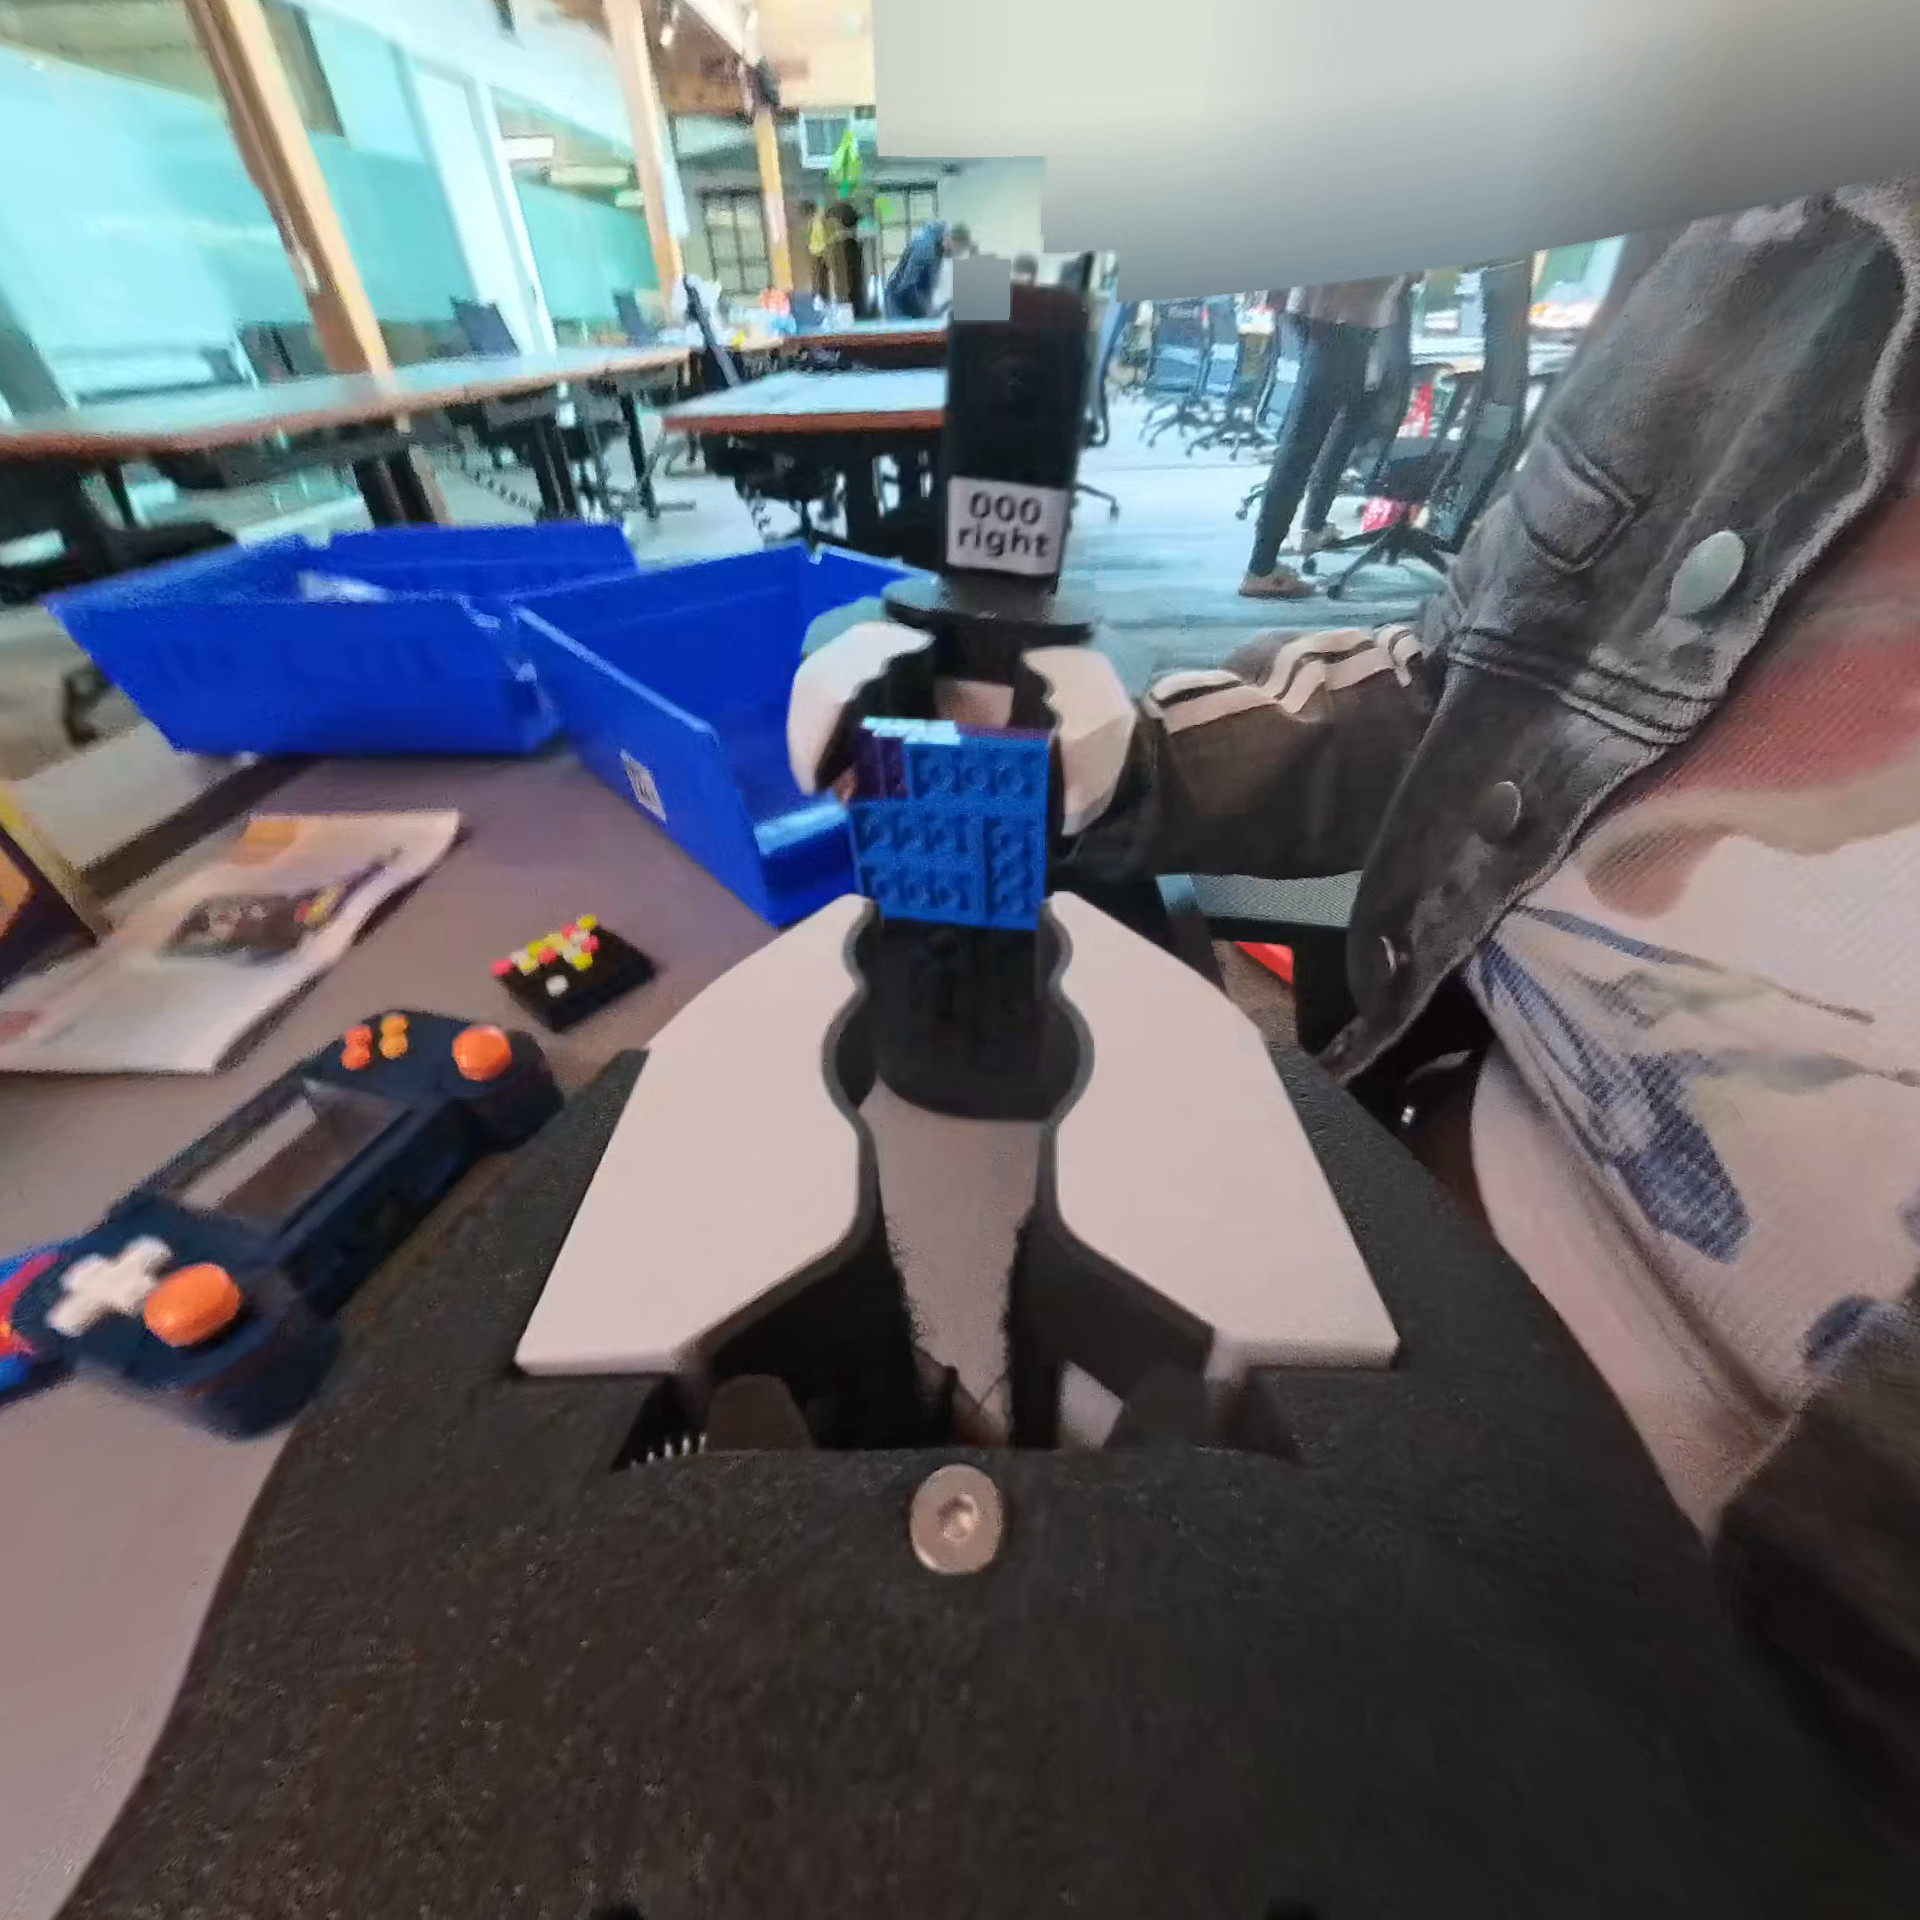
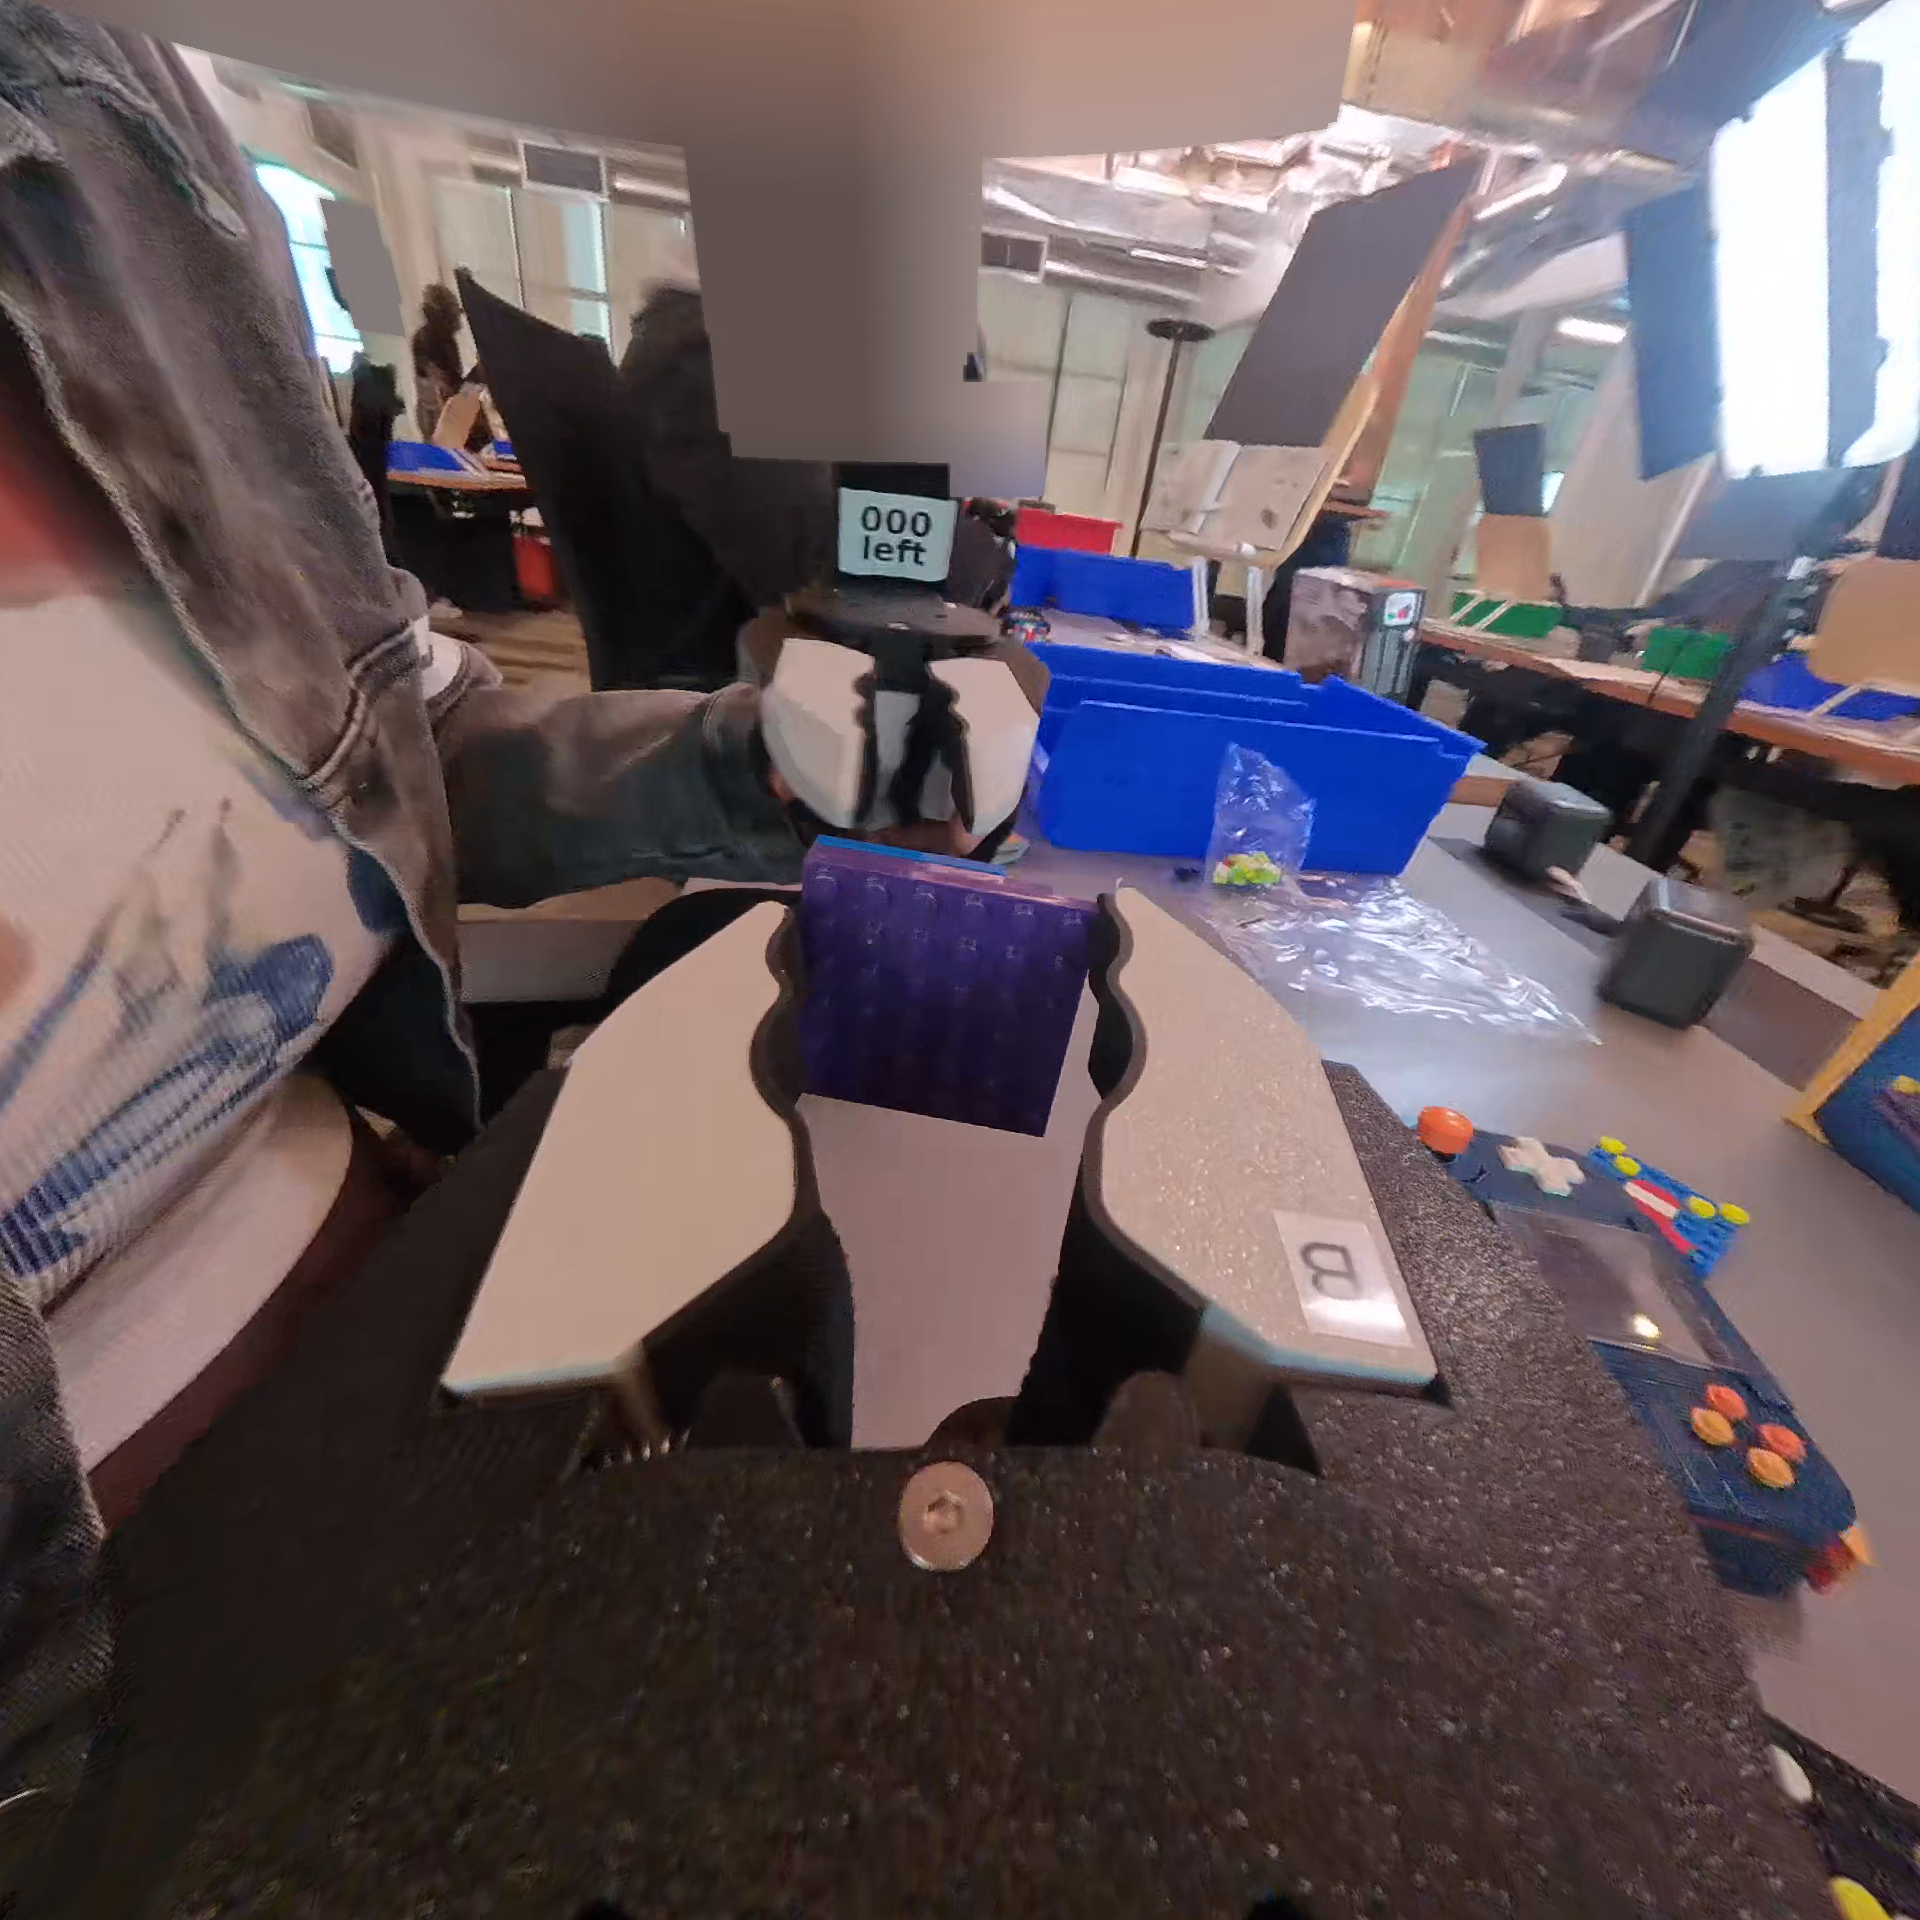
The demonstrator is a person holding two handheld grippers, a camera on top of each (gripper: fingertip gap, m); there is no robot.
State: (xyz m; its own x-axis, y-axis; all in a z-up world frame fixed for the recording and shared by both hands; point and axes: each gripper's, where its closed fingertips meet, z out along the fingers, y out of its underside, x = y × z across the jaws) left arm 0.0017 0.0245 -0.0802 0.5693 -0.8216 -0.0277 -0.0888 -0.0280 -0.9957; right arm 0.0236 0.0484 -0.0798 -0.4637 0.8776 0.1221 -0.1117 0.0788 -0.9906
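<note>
Right now, in the left wrist view, your left gripper point(image 1: 956, 920) and right gripper point(image 1: 961, 717) meet nose to nose in the air over the worktop point(image 1: 644, 894), with a brick-built plate assembly point(image 1: 951, 831) between them. Its blue underside faces this camera, showing hollow sockets. Judge it light, rigid and hard-edged, but made of pressed-together pieces, so twisting could pop a layer loose. Grip it across opposite flat edges, not at a corner. Your left gripper is narrowed, its tips at the block's lower edge; whether they truly clamp it is unclear, since the block hides the contact. Off to that gripper's left lie a brick-built handheld game console point(image 1: 281, 1184), a small black studded plate point(image 1: 575, 961), an open booklet point(image 1: 208, 935) and two blue bins point(image 1: 343, 665).

Now the right wrist view: your right gripper point(image 2: 940, 997) is closed part-way onto the same brick-built plate assembly point(image 2: 935, 997), whose purple studded face looks at this camera. Both pads press its side edges, so this hold looks firm. Beyond the block, the left gripper point(image 2: 899, 743) points back toward you, just above its far edge. To the right of your gripper sit crinkled clear plastic point(image 2: 1382, 956), a small bag of bright pieces point(image 2: 1252, 821) and the console point(image 2: 1662, 1320).
</note>
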